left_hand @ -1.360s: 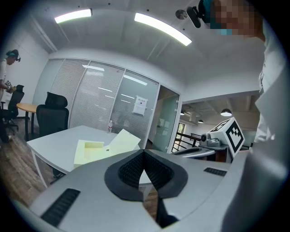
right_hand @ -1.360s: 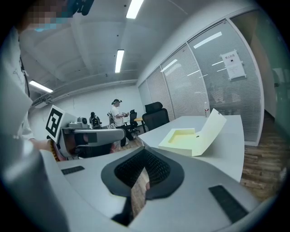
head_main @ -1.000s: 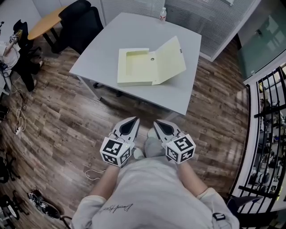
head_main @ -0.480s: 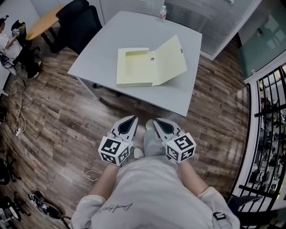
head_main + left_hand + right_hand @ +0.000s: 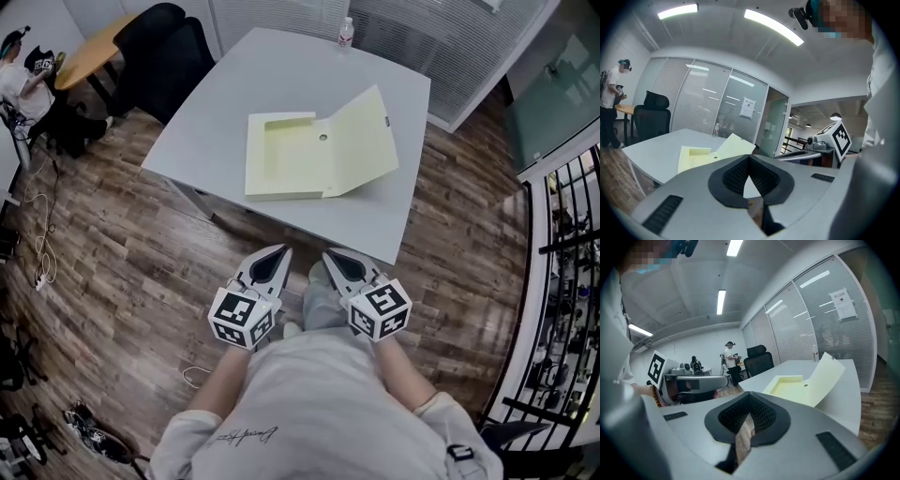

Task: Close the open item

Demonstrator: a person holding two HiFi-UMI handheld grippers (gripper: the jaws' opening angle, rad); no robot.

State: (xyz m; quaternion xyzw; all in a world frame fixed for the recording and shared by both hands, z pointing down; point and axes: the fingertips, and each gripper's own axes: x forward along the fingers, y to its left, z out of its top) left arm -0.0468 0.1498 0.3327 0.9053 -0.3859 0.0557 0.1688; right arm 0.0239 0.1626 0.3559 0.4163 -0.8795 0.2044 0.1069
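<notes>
A pale yellow box (image 5: 286,155) is seen open at upper centre on a grey table (image 5: 281,66), its lid (image 5: 361,141) tilted up at right, the part beneath hidden. Left gripper (image 5: 279,253) and right gripper (image 5: 330,255) are closed, empty, below centre.

The person wears a white short-sleeved T-shirt (image 5: 319,412) with a small dark script line, light grey trousers (image 5: 323,305) and pale shoes (image 5: 292,329).

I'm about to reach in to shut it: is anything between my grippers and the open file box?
Nothing visible: only floor and bare table lie between the left gripper, the right gripper and the file box; the bottle stands beyond it.
</notes>
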